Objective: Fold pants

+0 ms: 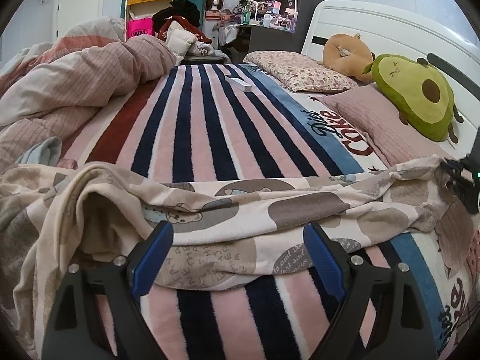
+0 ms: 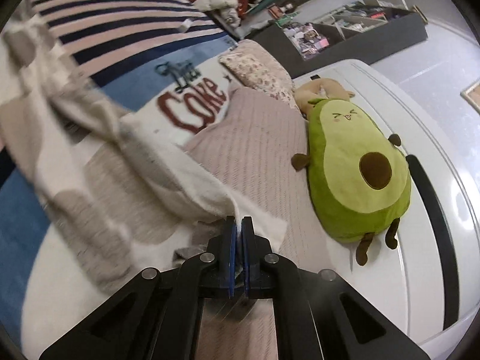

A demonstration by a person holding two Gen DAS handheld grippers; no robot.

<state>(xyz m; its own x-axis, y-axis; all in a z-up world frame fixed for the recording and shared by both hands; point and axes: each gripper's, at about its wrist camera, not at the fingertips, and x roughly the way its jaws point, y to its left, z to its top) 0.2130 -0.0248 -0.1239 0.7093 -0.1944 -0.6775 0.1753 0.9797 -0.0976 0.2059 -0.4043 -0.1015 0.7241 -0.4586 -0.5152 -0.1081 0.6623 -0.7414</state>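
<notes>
A striped blanket [image 1: 210, 138] in navy, pink and dark red covers the bed, with "Diet Coke" lettered along its blue and white end. Across the blanket's near part lie the pants [image 1: 240, 210], cream fabric printed with brown patches, small bears and scattered letters, rumpled and stretched sideways. The left gripper [image 1: 237, 255] hovers just before the pants' near edge, its blue-padded jaws spread wide around nothing. The right gripper [image 2: 239, 231] is clamped tight on a corner of the pants [image 2: 99, 165], lifting it above a pink ribbed pillow [image 2: 258, 150]. Beside that pillow rests a green avocado plush [image 2: 357, 165] against the white headboard [image 2: 432, 120]. A floral pillow [image 1: 300, 72] and a tan plush [image 1: 348, 54] sit farther along. A bunched pink duvet [image 1: 75, 84] fills the bed's left side. A pink bag [image 1: 139, 28] reads "WM". A small white box [image 1: 238, 83] lies on the stripes.
</notes>
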